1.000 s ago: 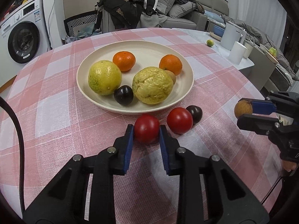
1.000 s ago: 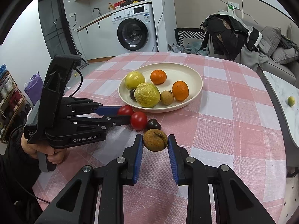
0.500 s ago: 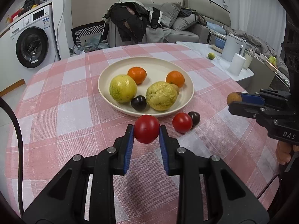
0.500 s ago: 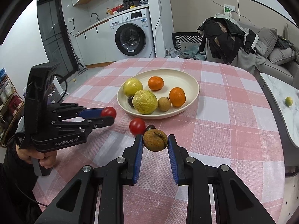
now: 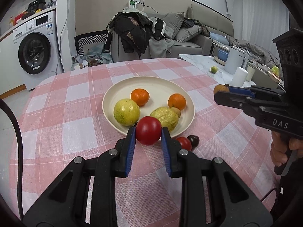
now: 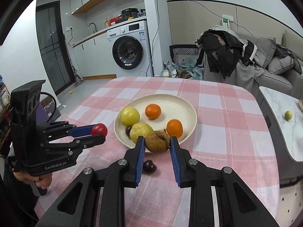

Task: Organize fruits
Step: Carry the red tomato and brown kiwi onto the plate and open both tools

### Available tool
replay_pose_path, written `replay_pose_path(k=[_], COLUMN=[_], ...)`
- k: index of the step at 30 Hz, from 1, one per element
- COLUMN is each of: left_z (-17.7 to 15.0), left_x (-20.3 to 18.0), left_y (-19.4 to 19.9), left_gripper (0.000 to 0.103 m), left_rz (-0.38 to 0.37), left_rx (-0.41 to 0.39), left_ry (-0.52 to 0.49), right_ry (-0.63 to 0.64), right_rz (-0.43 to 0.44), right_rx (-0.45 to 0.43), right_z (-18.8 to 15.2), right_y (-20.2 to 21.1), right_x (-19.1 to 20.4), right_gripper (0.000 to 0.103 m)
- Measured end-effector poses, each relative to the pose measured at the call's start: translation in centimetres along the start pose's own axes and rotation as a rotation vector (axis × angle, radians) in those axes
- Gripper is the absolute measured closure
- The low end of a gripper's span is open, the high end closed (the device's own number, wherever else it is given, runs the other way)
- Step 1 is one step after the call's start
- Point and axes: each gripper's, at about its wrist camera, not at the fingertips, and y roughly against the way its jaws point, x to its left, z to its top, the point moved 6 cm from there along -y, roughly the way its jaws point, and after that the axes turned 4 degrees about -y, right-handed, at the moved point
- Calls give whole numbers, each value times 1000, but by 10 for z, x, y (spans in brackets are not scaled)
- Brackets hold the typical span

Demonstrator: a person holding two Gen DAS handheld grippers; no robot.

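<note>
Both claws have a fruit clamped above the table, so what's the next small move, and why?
Probably carry the left claw with its red tomato forward over the plate, toward the bare patch at its far side. The tomato is clamped and off the cloth, the plate lies just ahead, and the right claw holds its brown fruit off to one side.

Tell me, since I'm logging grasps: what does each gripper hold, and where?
Left gripper pinches a red tomato by its sides; right gripper pinches a brown fruit by its sides.
</note>
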Motion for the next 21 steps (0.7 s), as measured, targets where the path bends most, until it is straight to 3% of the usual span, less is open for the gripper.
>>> replay_pose_path(k=[21], left_z=[33], left_x=[-9], left_y=[-44], left_gripper=[79], left_rz=[-11], left_rx=[7], left_ry=[-12], right_ry=[-44], right_rz=[13], right_rx=[2], right_z=[34], right_y=[-41], right_x=[-14], right_gripper=[76])
